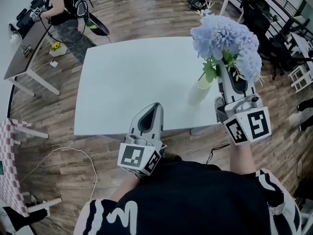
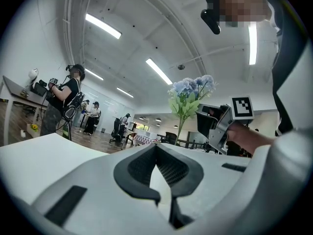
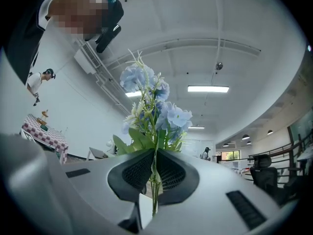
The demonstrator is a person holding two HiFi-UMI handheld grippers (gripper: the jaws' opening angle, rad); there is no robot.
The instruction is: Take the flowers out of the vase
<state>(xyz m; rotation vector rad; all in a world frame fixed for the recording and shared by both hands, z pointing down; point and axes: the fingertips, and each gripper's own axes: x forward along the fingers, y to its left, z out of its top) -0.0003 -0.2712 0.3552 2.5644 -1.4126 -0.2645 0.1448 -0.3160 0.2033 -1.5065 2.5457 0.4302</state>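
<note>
Head view: the flowers (image 1: 225, 38), a blue bunch, stood clamped in the right gripper (image 1: 222, 67), raised over the pale vase (image 1: 198, 91) near the right edge of the white surface (image 1: 127, 77). Whether the stem ends had cleared the vase mouth could not be told. The left gripper (image 1: 154, 109) hung at the near edge, jaws together on nothing.

Left gripper view: its jaws met at the tips with only the surface beyond, and the bunch showed off to the right, well apart.

Right gripper view: the green stems (image 3: 155, 180) were pinched between its jaws, with the blooms fanned above.

The lift-out seemed to be in hand (probably near its end). The next move would call for a straight rise until the stems hung free, then a carry toward the broad middle of the surface. With the vase so close to the right edge, a sideways drag could tip it off.
</note>
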